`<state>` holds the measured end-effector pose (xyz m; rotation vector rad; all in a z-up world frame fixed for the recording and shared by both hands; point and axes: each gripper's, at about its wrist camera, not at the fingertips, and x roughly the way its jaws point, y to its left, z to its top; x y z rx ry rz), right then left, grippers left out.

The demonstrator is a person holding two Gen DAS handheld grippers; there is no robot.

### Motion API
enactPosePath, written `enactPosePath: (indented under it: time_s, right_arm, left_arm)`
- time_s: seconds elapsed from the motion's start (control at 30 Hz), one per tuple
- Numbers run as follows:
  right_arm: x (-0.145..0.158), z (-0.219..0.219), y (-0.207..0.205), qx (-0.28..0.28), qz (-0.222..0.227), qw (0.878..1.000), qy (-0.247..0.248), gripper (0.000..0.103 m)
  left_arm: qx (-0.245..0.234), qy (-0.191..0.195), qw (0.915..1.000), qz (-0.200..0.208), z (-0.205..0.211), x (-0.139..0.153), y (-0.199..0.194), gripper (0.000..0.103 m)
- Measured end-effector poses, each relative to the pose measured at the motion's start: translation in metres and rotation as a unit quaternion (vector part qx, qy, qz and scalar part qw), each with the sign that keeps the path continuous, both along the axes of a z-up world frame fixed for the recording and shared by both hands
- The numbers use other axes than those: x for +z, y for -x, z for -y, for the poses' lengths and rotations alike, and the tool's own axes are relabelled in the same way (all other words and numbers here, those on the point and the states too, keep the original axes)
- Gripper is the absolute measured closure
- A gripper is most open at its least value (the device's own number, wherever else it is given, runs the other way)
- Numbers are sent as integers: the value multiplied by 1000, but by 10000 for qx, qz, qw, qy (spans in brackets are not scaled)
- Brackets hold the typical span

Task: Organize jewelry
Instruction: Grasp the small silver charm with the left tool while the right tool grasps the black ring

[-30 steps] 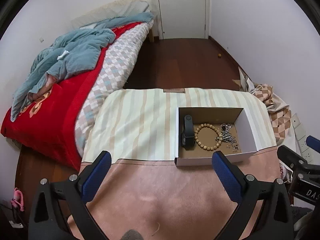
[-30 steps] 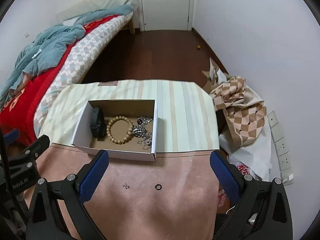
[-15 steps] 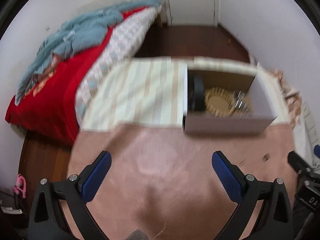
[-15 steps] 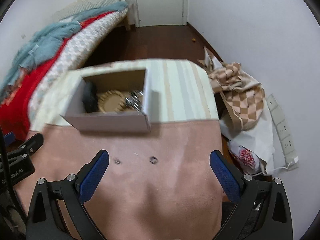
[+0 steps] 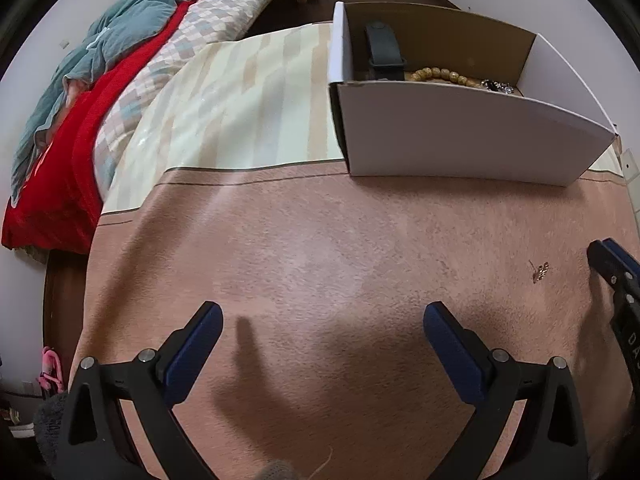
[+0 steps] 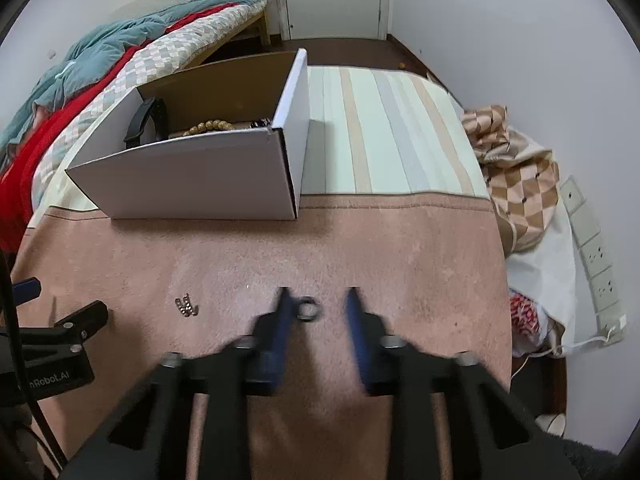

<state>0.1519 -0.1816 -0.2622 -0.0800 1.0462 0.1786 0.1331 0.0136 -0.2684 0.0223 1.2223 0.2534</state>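
A small dark ring (image 6: 308, 310) lies on the pink cloth (image 6: 400, 256), between the fingers of my right gripper (image 6: 318, 294). Its jaws are closing and blurred, with a gap still showing on the ring's right side. A small glittering earring (image 6: 186, 306) lies to the left, also seen as the earring (image 5: 540, 271) in the left wrist view. My left gripper (image 5: 320, 316) hangs open and empty low over the cloth. The white box (image 5: 460, 136) holds a black band (image 5: 384, 50), a wooden bead bracelet (image 5: 440, 74) and silver pieces (image 5: 498, 86).
The box (image 6: 192, 176) stands on a striped cloth (image 6: 384, 128) behind the pink one. A bed with a red cover and teal blanket (image 5: 120, 32) lies at the left. A checked fabric pile (image 6: 516, 168) and wall sockets (image 6: 596, 256) are at the right.
Both grippers have come down close to the cloth. The right jaws have narrowed from wide apart to either side of the ring. The left jaws stay wide.
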Motion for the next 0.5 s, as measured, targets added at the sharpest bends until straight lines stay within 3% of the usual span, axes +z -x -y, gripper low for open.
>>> enactPosePath:
  time_s: [0.2,0.43,0.5]
  right_arm:
    - [18,28,7,-396,89,9982,-453,90]
    - [33,53,12,-768,166,9955,-522,90]
    - [33,57,12,-835,165,9950,-514,90]
  left_arm:
    - [-210,184,9995,178,22,12,-3,1]
    - [-436,767,9959,201,60,11,-14,1]
    - [-499,898,9944,232,71,9,-17,9]
